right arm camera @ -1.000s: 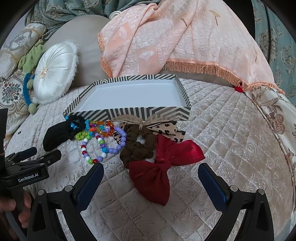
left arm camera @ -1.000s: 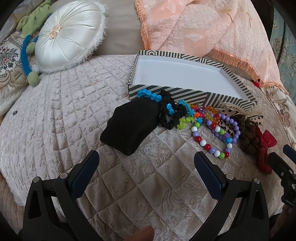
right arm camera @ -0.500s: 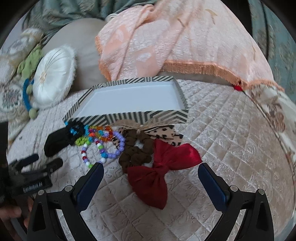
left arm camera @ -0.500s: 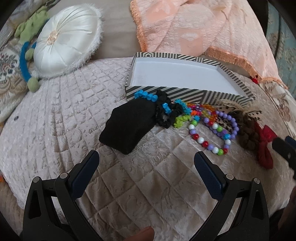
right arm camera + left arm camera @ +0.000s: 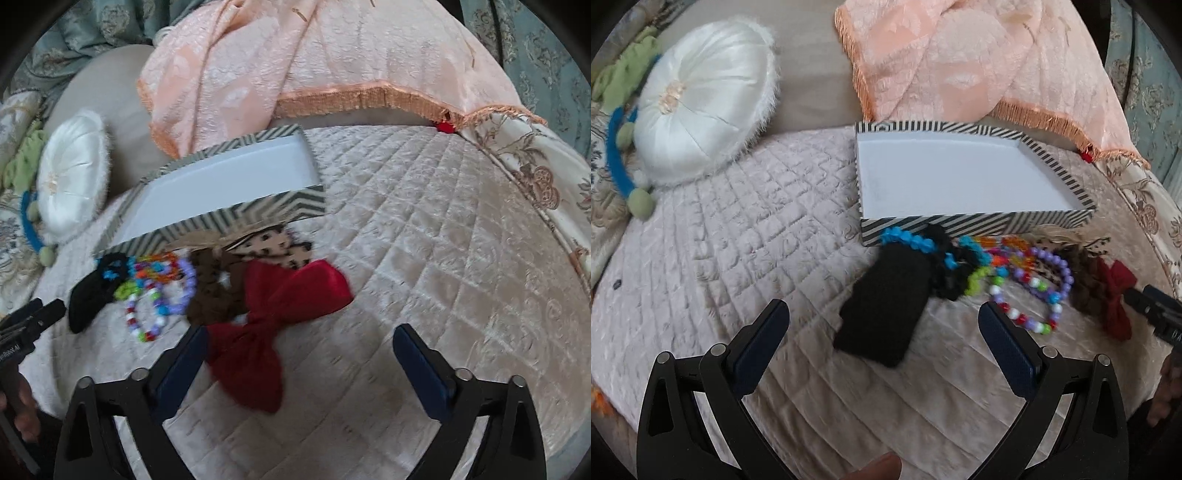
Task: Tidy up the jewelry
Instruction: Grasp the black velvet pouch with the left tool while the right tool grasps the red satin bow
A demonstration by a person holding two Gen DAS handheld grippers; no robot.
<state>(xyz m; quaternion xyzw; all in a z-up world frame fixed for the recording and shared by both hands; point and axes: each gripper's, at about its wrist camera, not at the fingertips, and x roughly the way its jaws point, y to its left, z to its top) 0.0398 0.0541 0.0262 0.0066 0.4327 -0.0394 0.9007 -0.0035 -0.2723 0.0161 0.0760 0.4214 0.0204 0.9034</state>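
You are working over a quilted bed [image 5: 746,236], and nothing is sorted yet as far as the views show. The striped box [image 5: 964,221] is sitting open at the far side of the quilt with its white floor bare, so every piece is waiting to go in. Behind it a peach blanket [image 5: 960,62] is lying heaped and a round white cushion [image 5: 701,107] is leaning off to the left; neither is part of the job. All the accessories are lying in one row just in front of the box's near wall, touching or overlapping each other. The black pouch [image 5: 882,310] is lying at the left end, with a blue bead bracelet [image 5: 908,240] across its top. The red bow [image 5: 280,314] is lying nearest you on the right, partly over a brown scrunchie [image 5: 214,291]. Between them the beaded bracelets [image 5: 1030,288] are tangled in a small heap. Your left gripper [image 5: 882,347] is hovering spread wide above the pouch, holding nothing. Your right gripper [image 5: 299,362] is closing, with the lower wing of the bow lying between its pads, which are not yet pressing on it. The bow looks like your first pick; the rest is all left to do.
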